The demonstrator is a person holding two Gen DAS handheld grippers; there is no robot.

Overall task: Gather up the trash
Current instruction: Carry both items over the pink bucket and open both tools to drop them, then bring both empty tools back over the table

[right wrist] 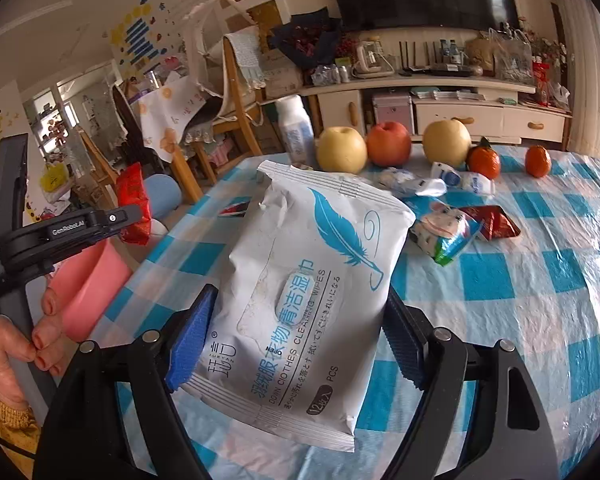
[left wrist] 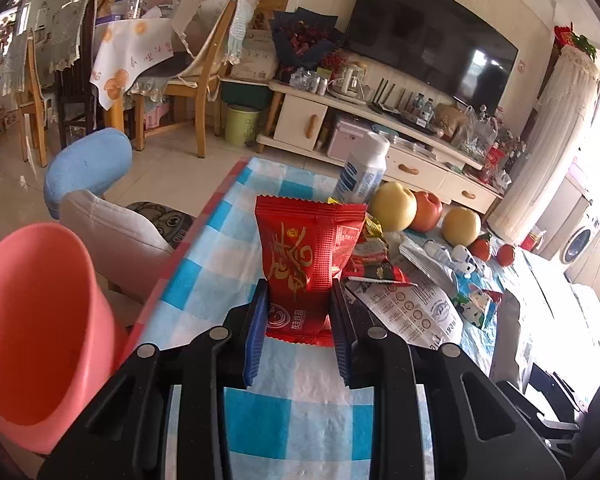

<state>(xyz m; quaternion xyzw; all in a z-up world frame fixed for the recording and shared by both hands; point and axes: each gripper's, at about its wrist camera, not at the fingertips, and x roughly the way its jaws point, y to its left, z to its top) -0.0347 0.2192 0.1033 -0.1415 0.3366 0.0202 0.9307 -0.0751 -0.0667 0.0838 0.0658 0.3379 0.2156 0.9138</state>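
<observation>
My left gripper (left wrist: 300, 304) is shut on the lower part of a red snack packet (left wrist: 308, 256), which stands upright between the blue pads above the checked tablecloth (left wrist: 300, 364). A pink bin (left wrist: 32, 320) stands just left of it, beside the table edge. My right gripper (right wrist: 300, 294) is shut on a white wipes pack (right wrist: 320, 240) with a blue feather print, gripped by both sides and lifted off the cloth. The right wrist view also shows the red packet (right wrist: 134, 204) at the far left, over the pink bin (right wrist: 88, 280).
Loose wrappers (right wrist: 444, 232) and a dark red wrapper (right wrist: 492, 222) lie on the cloth, with crumpled white packaging (right wrist: 412, 182) behind. Apples (right wrist: 390, 144), oranges (right wrist: 484, 160) and a white bottle (right wrist: 296, 128) line the far edge. A person's hand (right wrist: 4, 344) holds the left gripper's handle.
</observation>
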